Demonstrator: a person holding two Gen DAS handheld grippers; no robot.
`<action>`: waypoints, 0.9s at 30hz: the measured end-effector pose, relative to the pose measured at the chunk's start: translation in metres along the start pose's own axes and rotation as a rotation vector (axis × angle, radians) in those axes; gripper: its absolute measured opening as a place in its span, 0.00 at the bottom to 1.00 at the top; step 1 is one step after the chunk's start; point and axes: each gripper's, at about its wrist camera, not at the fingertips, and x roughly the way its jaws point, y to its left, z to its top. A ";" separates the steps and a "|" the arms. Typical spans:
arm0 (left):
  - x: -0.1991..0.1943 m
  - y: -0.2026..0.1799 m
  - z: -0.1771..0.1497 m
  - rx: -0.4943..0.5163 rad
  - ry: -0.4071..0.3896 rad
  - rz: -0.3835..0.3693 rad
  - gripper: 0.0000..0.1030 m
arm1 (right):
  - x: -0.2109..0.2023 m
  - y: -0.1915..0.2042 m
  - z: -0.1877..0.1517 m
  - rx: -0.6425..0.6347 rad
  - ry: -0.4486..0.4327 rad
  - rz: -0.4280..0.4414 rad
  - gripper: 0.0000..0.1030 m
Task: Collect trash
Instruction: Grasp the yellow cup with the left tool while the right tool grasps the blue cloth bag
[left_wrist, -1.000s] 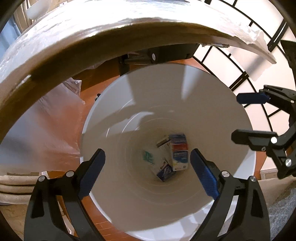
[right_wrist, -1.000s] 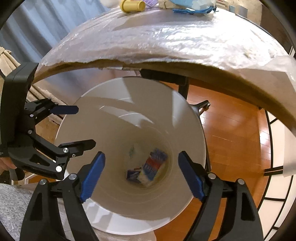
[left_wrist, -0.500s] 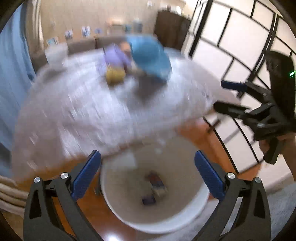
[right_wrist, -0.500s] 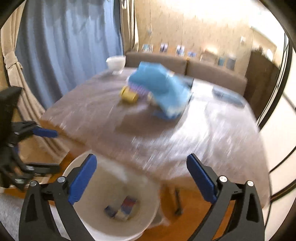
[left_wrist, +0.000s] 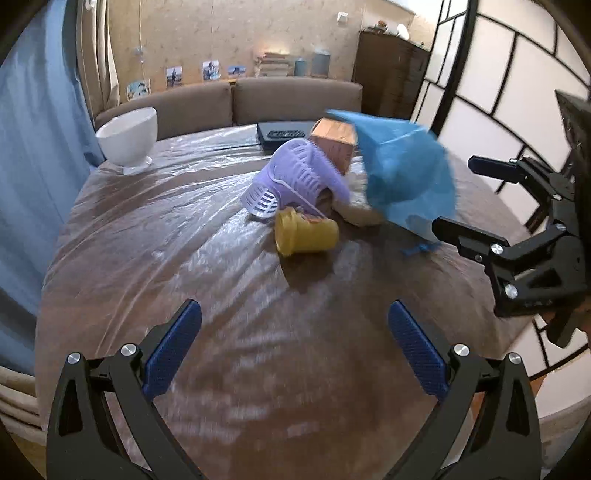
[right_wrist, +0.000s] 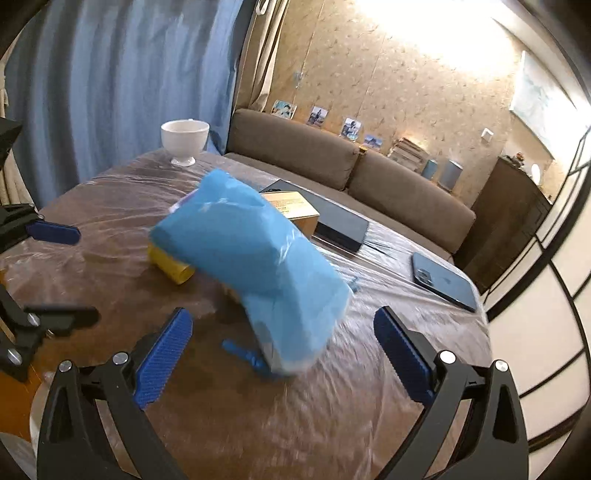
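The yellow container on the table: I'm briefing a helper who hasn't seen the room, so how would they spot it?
On the plastic-covered table, find the pile of items around the blue bag. The yellow container lies on its side at the pile's near edge, just in front of the purple basket. It is the only yellow thing there.

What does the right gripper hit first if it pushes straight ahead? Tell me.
Most likely the blue plastic bag: it sits directly ahead of the open right gripper, between its fingers' line. Depth is unclear, though it looks close.
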 end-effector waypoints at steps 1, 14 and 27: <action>0.004 -0.001 0.003 0.003 0.005 0.009 0.99 | 0.009 -0.002 0.003 0.001 0.008 0.007 0.95; 0.043 -0.004 0.029 0.038 0.029 0.023 0.80 | 0.065 -0.029 0.014 0.118 0.086 0.112 0.95; 0.045 -0.010 0.033 0.050 0.032 -0.002 0.48 | 0.064 -0.041 0.006 0.233 0.090 0.196 0.76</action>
